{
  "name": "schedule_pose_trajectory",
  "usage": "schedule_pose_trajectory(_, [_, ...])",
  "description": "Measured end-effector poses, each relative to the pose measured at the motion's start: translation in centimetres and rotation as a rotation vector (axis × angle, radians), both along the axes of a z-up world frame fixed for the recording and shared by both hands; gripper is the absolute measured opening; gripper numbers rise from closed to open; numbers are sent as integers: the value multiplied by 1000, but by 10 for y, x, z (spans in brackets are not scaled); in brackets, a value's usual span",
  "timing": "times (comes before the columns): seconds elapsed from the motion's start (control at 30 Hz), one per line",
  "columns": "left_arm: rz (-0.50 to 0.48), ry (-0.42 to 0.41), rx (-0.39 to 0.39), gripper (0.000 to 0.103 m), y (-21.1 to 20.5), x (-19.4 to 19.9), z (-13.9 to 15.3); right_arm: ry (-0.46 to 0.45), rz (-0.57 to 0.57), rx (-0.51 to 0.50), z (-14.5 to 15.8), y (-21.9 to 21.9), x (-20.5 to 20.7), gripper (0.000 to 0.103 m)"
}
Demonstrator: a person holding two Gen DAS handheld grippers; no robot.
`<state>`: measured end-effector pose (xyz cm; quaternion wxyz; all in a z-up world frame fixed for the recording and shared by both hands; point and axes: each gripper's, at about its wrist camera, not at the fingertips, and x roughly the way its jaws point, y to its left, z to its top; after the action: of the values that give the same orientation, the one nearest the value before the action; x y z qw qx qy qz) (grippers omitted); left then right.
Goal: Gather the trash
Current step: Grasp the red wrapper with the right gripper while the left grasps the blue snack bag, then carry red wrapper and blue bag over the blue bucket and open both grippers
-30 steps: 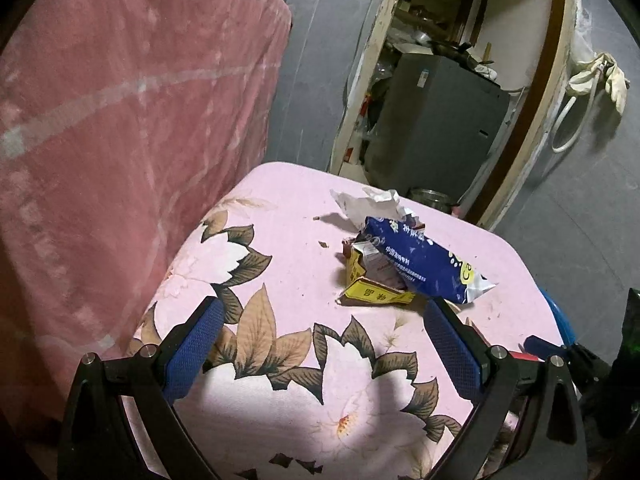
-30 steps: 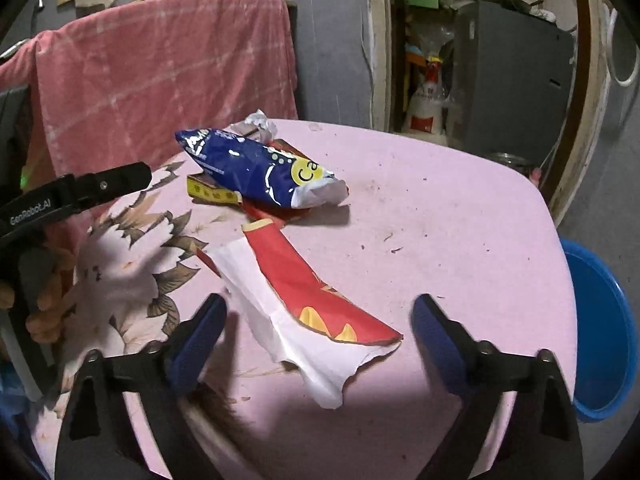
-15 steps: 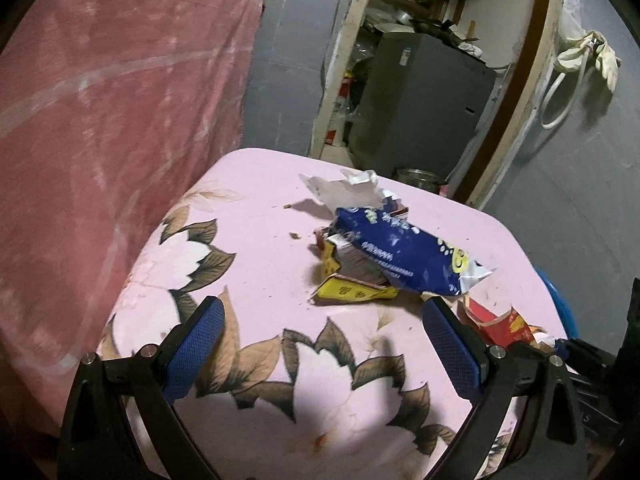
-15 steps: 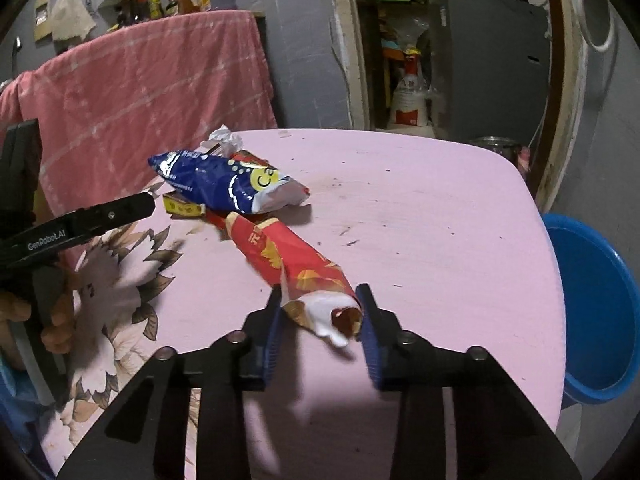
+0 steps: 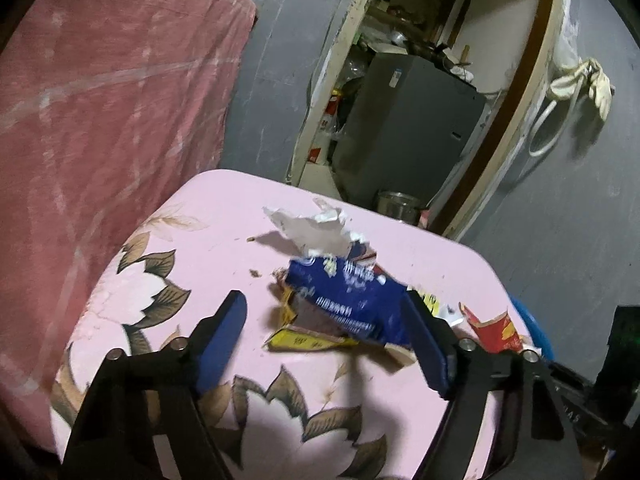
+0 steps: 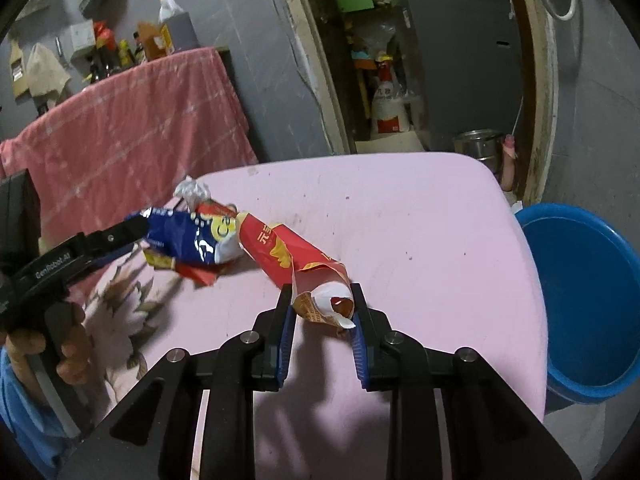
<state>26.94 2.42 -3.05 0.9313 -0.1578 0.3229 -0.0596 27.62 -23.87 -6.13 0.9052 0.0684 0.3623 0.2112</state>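
**Right fingers now clamped on the red wrapper; left fingers closing around the blue bag**

Right gripper (image 6: 322, 312): a second ago its fingers stood wide apart over a flattened red wrapper (image 6: 296, 258) on the pink table (image 6: 420, 216). They have since drawn in and now pinch the wrapper's near, curled end, pads pressing on both sides. The figure is still edging downward, so the jaws are closing the last fraction on the wrapper. The wrapper has rolled into a tube; its far end lies against the trash pile toward the table's left side.

Left gripper (image 5: 324, 334): fully spread a second ago and well short of the pile – now advanced, its jaws closing, with the blue snack bag (image 5: 344, 296) between them. The right-hand pad sits at the bag's end; the left-hand pad is clear of it, with bare cloth between. No grip yet.

Remaining items at the pile: a yellow packet (image 5: 308, 338) beneath the blue bag and crumpled white paper (image 5: 316, 228) just behind it, toward the table's far edge. The left gripper itself shows in the right wrist view, coming in from the table's left edge.

Assessment: one piece is secured and a second is about to be taken – collection is under way, not complete. A blue basin (image 6: 588, 304) stands off the table's right edge, the likely receptacle, though that is a judgement. Risk: the thin wrapper is held by one end only and may slip or tear on lifting.
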Motion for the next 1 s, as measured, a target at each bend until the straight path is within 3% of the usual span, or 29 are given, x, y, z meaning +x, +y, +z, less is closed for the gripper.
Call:
schedule_pose_trajectory(0.17, [0, 30, -36, 58, 0, 18, 0, -14, 0, 7, 3, 1, 2, 23])
schedule_pose_trajectory(0.3, [5, 42, -44, 42, 1, 20, -3, -38, -3, -15, 4, 2, 0, 23])
schedule_pose_trajectory(0.37, [10, 36, -37, 29, 1, 19, -2, -52, -4, -23, 5, 3, -2, 23])
schedule_pose_trajectory(0.5, [10, 19, -22, 14, -3, 15, 0, -68, -1, -23, 6, 3, -4, 23])
schedule_pose_trajectory(0.67, [2, -13, -30, 8, -5, 3, 7, -102, -3, -18, 10, 3, -10, 23])
schedule_pose_trajectory(0.83, [-20, -107, -20, 4, -19, -20, 25, -168, -23, 1, 23, -2, -20, 23])
schedule_pose_trajectory(1.0, [-65, -232, 36, 3, -45, -45, 46, -267, -65, 44, 43, -16, -36, 23])
